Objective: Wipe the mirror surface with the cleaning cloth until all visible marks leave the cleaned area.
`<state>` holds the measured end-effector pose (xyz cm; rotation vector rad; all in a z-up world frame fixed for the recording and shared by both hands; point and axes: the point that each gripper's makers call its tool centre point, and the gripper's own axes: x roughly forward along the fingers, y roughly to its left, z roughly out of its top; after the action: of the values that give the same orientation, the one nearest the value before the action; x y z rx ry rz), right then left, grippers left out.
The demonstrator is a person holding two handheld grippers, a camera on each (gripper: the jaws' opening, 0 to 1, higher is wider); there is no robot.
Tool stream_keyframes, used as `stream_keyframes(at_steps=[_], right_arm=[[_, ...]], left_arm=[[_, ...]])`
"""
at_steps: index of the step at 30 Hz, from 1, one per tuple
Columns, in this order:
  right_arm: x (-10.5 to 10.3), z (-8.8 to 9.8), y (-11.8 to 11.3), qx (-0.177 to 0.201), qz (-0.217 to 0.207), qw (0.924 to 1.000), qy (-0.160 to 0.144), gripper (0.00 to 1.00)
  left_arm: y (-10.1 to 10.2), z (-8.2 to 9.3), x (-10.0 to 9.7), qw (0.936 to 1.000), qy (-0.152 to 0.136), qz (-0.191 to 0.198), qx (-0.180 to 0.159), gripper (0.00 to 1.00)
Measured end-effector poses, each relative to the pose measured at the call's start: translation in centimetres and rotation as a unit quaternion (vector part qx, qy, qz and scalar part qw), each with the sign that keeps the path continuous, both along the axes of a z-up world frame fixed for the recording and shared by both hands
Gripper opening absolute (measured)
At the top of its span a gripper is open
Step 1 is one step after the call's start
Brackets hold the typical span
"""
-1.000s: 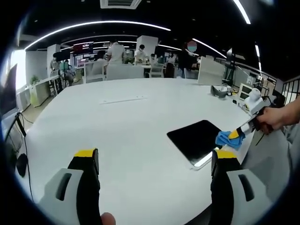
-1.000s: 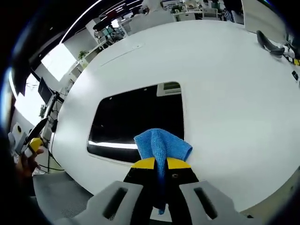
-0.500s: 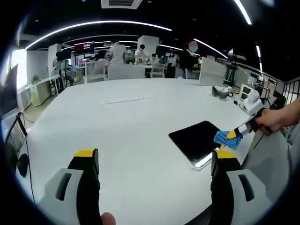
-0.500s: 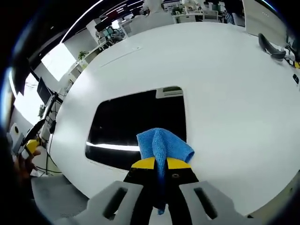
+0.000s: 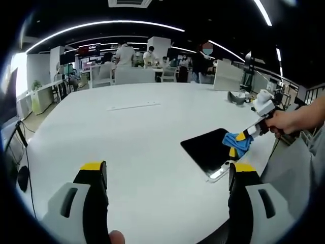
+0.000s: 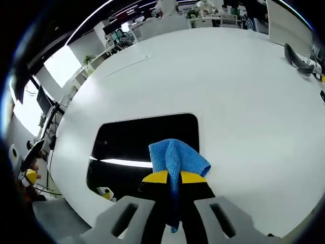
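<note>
My right tongs (image 6: 171,179) are pinched tight on the blue cleaning cloth (image 6: 176,156). The cloth sticks up between the yellow tips. A moment ago the cloth sat out past the near edge of the mirror (image 6: 147,147). Now it has moved in over the dark glass, at the near right part of it. In the left gripper view I can see the right tongs (image 5: 242,138) and the cloth (image 5: 235,141) over the far right side of the mirror (image 5: 208,148). They have gone up and in from where they were.

I think this means the wipe is just getting going. Most of the glass has not been rubbed yet. I cannot tell if the cloth is pressing on the glass or is just above it. I cannot see any marks on the mirror from here. It looks black with a bright line of light across it.

The mirror lies flat on the white counter (image 5: 132,142), near the edge by me.

My left tongs (image 5: 165,175) are wide apart and hold nothing. They hang over the counter, well away from the mirror.
</note>
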<state>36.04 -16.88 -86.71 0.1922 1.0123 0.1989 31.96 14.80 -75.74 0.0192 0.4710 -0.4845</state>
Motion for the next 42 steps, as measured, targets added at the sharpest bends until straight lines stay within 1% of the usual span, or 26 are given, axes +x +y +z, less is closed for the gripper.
stream_keyframes(at_steps=[6, 10, 13, 17, 21, 28, 33, 42], right_arm=[[1.6, 0.0, -0.2, -0.002, -0.003, 1.0000, -0.004, 0.01], [2.6, 0.0, -0.3, -0.006, -0.004, 1.0000, -0.006, 0.01], [3.3, 0.0, -0.4, -0.009, -0.003, 0.9999, -0.007, 0.01], [4.2, 0.0, -0.5, -0.014, -0.004, 0.9999, -0.008, 0.01], [4.9, 0.0, -0.6, -0.016, -0.005, 0.9998, -0.008, 0.01], [5.8, 0.0, -0.8, -0.020, -0.009, 0.9997, -0.009, 0.01], [6.4, 0.0, -0.8, -0.024, -0.012, 0.9996, -0.009, 0.01], [6.6, -0.1, -0.9, -0.025, -0.016, 0.9995, -0.008, 0.01]], left_arm=[[-0.1, -0.2, 0.2, 1.0000, 0.002, -0.002, -0.003, 0.99], [-0.1, -0.5, 0.1, 0.9999, 0.009, -0.001, -0.006, 0.99], [-0.1, -0.4, 0.1, 0.9999, 0.008, -0.004, -0.008, 0.99], [0.6, -0.7, 0.3, 0.9998, 0.011, 0.006, -0.014, 0.99], [0.5, -0.7, 0.2, 0.9998, 0.011, 0.006, -0.014, 0.99], [0.7, -1.0, 0.2, 0.9997, 0.013, 0.010, -0.018, 0.99], [0.8, -0.9, 0.3, 0.9996, 0.012, 0.012, -0.022, 0.99], [1.1, -0.5, 0.9, 0.9995, 0.007, 0.016, -0.025, 0.99]])
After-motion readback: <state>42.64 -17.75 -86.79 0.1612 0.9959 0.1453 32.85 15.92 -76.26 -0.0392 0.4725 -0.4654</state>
